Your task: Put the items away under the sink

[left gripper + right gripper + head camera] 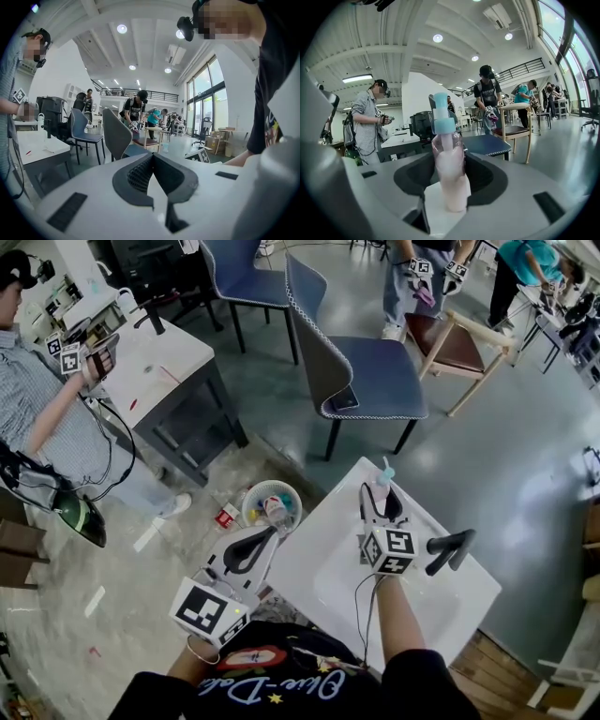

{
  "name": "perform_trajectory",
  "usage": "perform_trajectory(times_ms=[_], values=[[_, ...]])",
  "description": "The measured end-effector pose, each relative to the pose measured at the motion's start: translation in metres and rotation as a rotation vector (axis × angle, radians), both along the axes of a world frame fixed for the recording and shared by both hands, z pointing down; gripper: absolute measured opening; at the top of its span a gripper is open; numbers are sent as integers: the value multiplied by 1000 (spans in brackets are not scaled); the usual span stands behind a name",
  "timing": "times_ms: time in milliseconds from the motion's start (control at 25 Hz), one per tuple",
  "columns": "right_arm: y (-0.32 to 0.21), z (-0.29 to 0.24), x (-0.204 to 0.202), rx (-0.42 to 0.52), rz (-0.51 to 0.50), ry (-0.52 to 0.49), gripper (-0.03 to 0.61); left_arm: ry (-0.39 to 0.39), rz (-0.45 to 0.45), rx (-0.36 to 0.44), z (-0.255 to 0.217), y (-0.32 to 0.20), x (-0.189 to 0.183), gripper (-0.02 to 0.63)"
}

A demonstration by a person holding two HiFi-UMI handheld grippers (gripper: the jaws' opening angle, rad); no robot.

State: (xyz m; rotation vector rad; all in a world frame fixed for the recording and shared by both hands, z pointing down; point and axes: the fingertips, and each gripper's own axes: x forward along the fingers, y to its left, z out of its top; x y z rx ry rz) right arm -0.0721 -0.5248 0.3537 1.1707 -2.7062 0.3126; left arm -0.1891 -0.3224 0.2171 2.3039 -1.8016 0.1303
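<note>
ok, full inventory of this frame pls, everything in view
pump bottle: 1, pink liquid, blue pump, upright on the sink's far corner
sink: 1, white, before the person
basket: 1, white, floor left of the sink, items inside
small container: 1, red and white, floor beside the basket
blue chairs: 2, blue, beyond the sink
wooden chair: 1, brown seat, far right
table: 1, white top, upper left
other people: several; one at far left holds grippers
left gripper: 1, white, fingers together, empty, left of the sink
right gripper: 1, white, fingers apart around the pump bottle, not pressing it
</note>
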Motion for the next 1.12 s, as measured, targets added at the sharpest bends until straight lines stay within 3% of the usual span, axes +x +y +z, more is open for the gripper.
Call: perform_trajectory(times_ms=[520, 1120], values=[[1, -5, 12, -40, 37, -22, 199, -6, -6, 16, -7, 8, 3, 8], [25, -29, 19, -26, -2, -57, 192, 2, 17, 37, -14, 15, 13, 8]])
